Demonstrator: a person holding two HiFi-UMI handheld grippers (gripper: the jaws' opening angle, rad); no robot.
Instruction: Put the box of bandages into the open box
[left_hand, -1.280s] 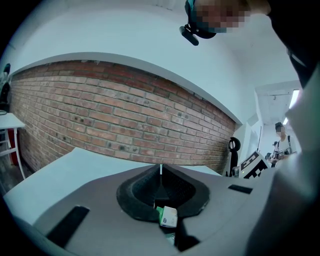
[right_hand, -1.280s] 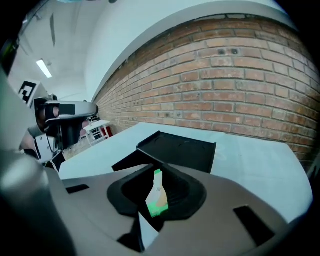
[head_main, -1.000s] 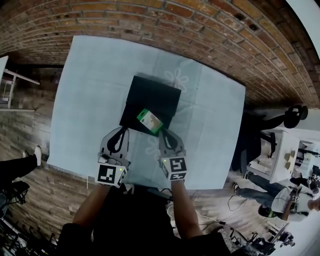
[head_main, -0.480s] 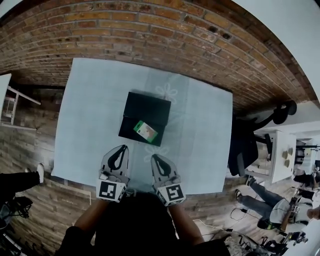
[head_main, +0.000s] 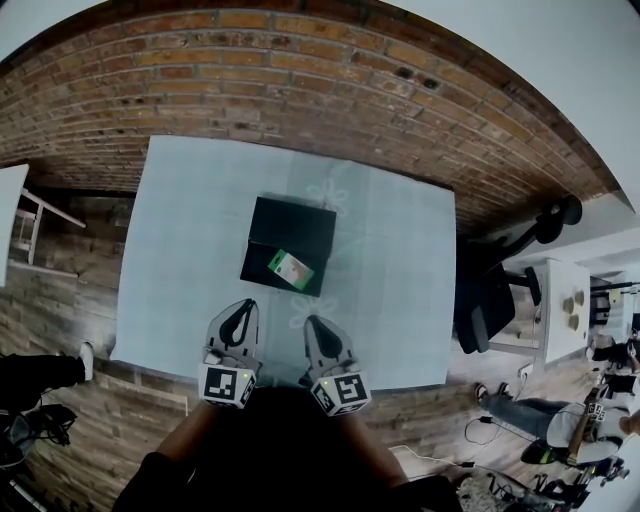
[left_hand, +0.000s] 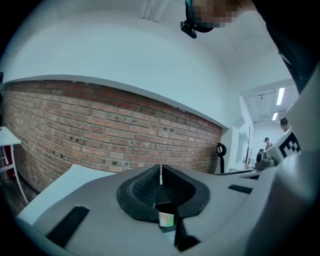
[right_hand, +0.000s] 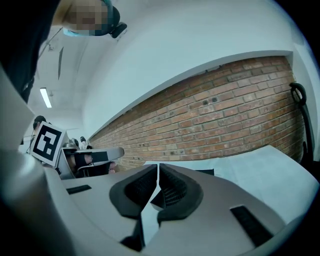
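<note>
The green and white box of bandages (head_main: 290, 266) lies tilted inside the open black box (head_main: 300, 222), near its front edge, on the pale blue table (head_main: 180, 230). Both grippers hang at the table's near edge, well short of the black box. My left gripper (head_main: 243, 304) is shut with nothing in it. My right gripper (head_main: 311, 321) is shut and empty too. In the left gripper view the jaws (left_hand: 160, 172) meet along a thin line, and the box of bandages (left_hand: 166, 219) peeks out below them. The right gripper view shows the closed jaws (right_hand: 158, 172) over the table.
A brick wall (head_main: 300, 90) runs behind the table. A black office chair (head_main: 495, 290) stands to the right of it, with a white desk (head_main: 560, 300) further right. At the far left stands a white stand (head_main: 20, 205). Wooden floor (head_main: 60, 300) surrounds the table.
Both grippers have drawn back from the black box toward the table's near edge and risen. The right gripper, earlier at the box of bandages, is now apart from it; the bandages stay in the black box.
</note>
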